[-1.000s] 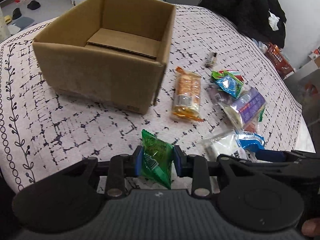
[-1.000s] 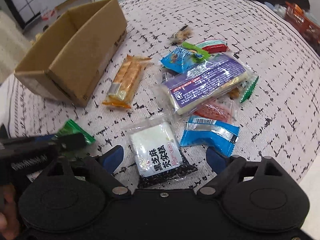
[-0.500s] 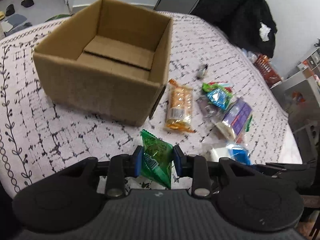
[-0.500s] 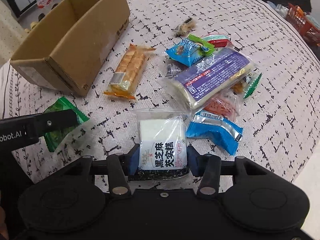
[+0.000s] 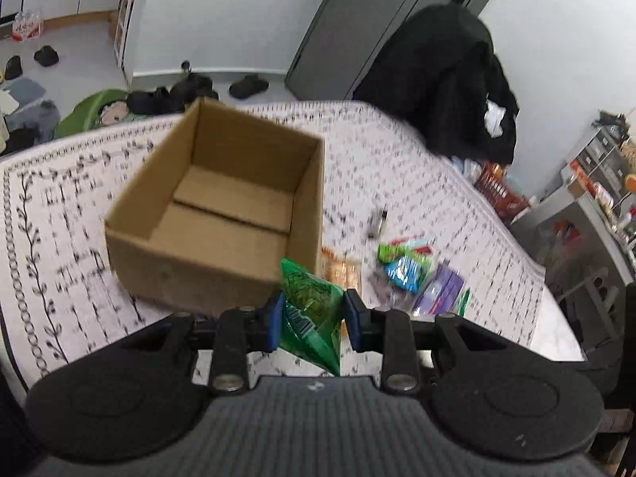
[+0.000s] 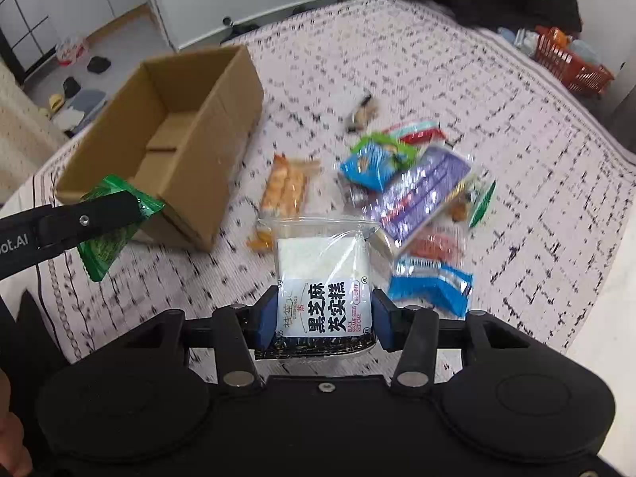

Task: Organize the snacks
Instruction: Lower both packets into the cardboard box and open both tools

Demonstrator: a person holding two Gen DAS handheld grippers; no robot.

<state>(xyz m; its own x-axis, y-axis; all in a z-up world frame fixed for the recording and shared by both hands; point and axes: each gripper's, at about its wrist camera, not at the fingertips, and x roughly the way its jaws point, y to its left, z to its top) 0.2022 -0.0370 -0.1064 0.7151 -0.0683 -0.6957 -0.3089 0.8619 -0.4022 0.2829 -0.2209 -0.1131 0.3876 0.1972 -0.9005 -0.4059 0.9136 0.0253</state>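
My left gripper (image 5: pixel 313 324) is shut on a green snack packet (image 5: pixel 312 318), held above the table just in front of the near right corner of an open, empty cardboard box (image 5: pixel 222 214). My right gripper (image 6: pixel 324 320) is shut on a white rice cake packet (image 6: pixel 322 278) with black print, lifted off the cloth. In the right wrist view the left gripper's finger (image 6: pixel 79 218) and the green packet (image 6: pixel 107 238) hang beside the box (image 6: pixel 171 139). Several loose snacks lie right of the box: an orange cracker pack (image 6: pixel 286 190), a purple pack (image 6: pixel 425 194), a blue pack (image 6: pixel 431 284).
The table wears a pale cloth with black marks (image 6: pixel 516 139). A dark jacket (image 5: pixel 437 79) hangs behind the far edge and a red basket (image 6: pixel 568 63) sits beyond it. The table's right edge (image 5: pixel 556 318) drops off near the snack pile. Shoes lie on the floor.
My right gripper closed on the rice cake packet and lifted it from the table. My left gripper rose with the green packet and tilted up, bringing more of the room into view.
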